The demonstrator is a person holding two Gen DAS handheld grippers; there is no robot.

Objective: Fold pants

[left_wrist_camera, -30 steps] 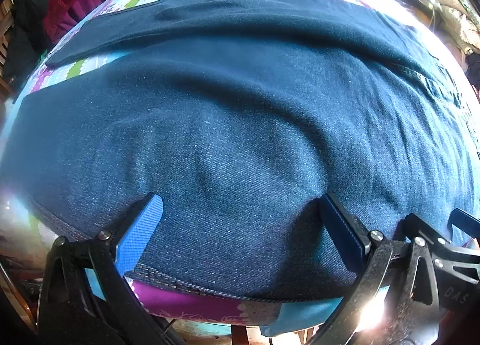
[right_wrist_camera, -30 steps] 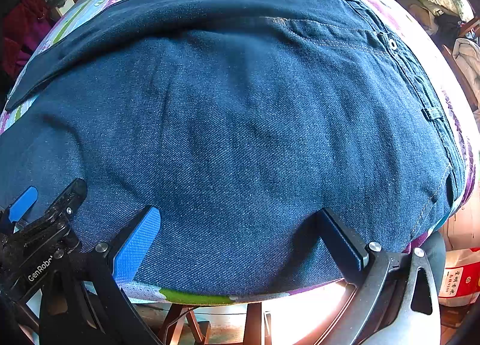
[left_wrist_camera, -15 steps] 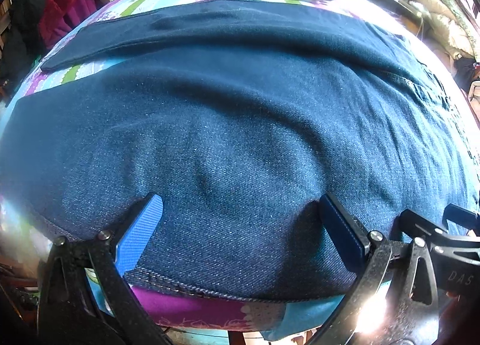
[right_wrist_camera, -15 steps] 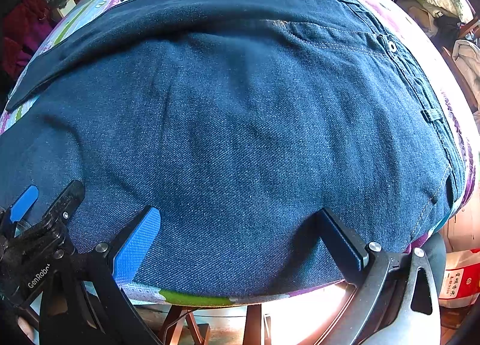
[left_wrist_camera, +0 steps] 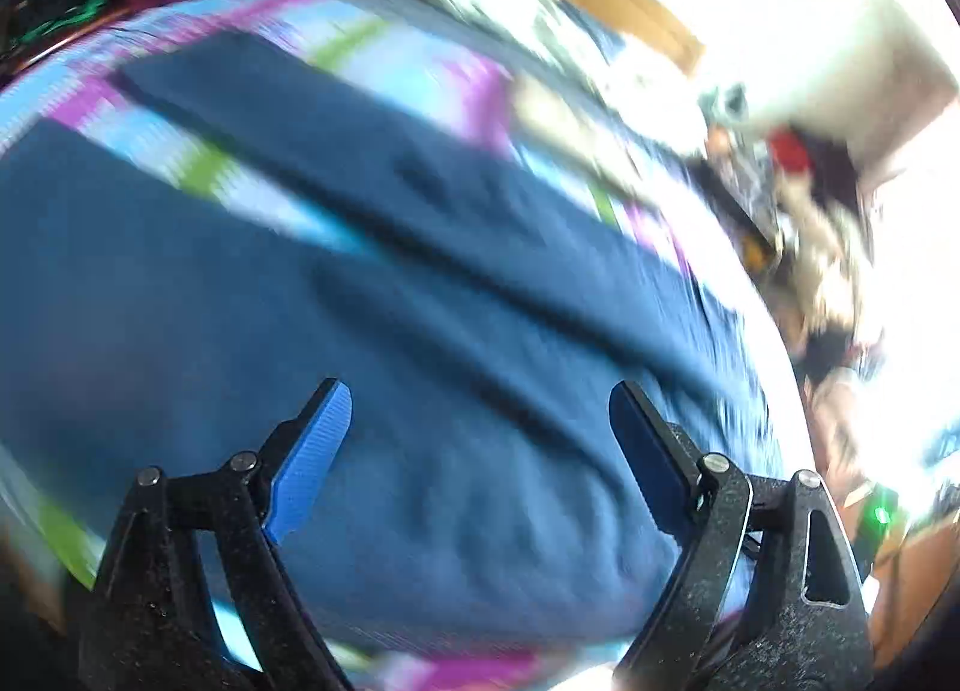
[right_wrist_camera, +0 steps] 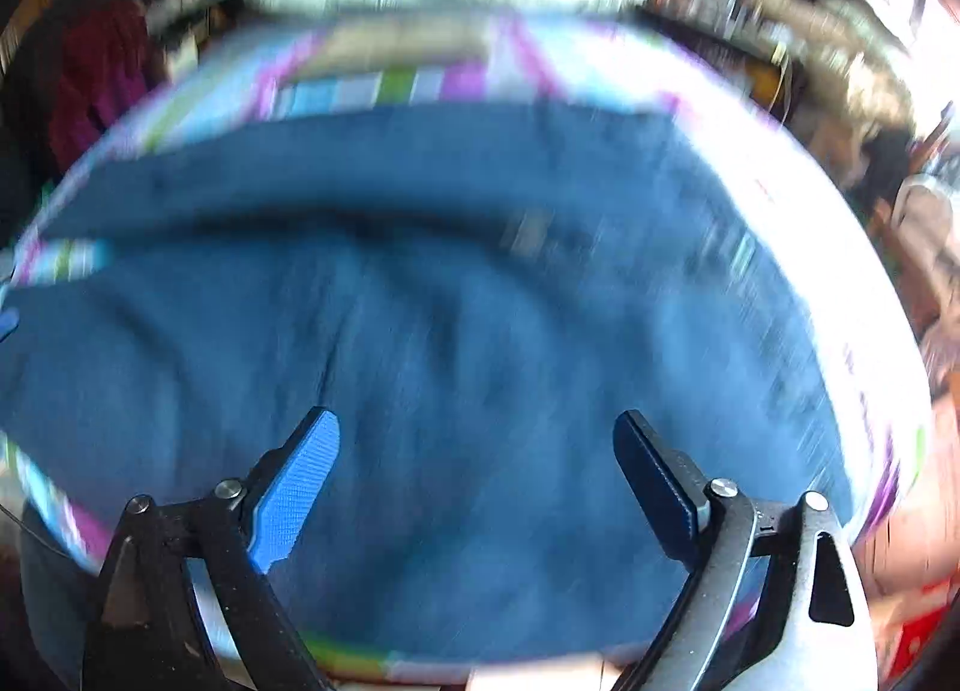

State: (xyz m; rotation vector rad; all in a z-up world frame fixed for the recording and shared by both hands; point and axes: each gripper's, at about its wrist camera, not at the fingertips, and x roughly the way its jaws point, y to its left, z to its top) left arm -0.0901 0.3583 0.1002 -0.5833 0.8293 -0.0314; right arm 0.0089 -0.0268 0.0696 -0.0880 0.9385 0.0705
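Pants [left_wrist_camera: 420, 391] of dark blue denim lie spread flat over a table covered by a striped cloth [left_wrist_camera: 384, 66] in pale blue, purple and green; in the right wrist view the same pants [right_wrist_camera: 456, 343] fill most of the surface, with the cloth [right_wrist_camera: 384, 84] showing beyond their far edge. Both views are smeared, so seams and pockets cannot be made out. The left gripper [left_wrist_camera: 480, 433] hangs over the near part of the denim with its blue-padded fingers [left_wrist_camera: 312, 451] spread wide and nothing between them. The right gripper [right_wrist_camera: 477, 463] is likewise above the fabric, fingers [right_wrist_camera: 294, 481] wide apart, gripping nothing. What may be a folded pale garment [right_wrist_camera: 396, 48] lies on the cloth at the far side, too blurred to be sure.
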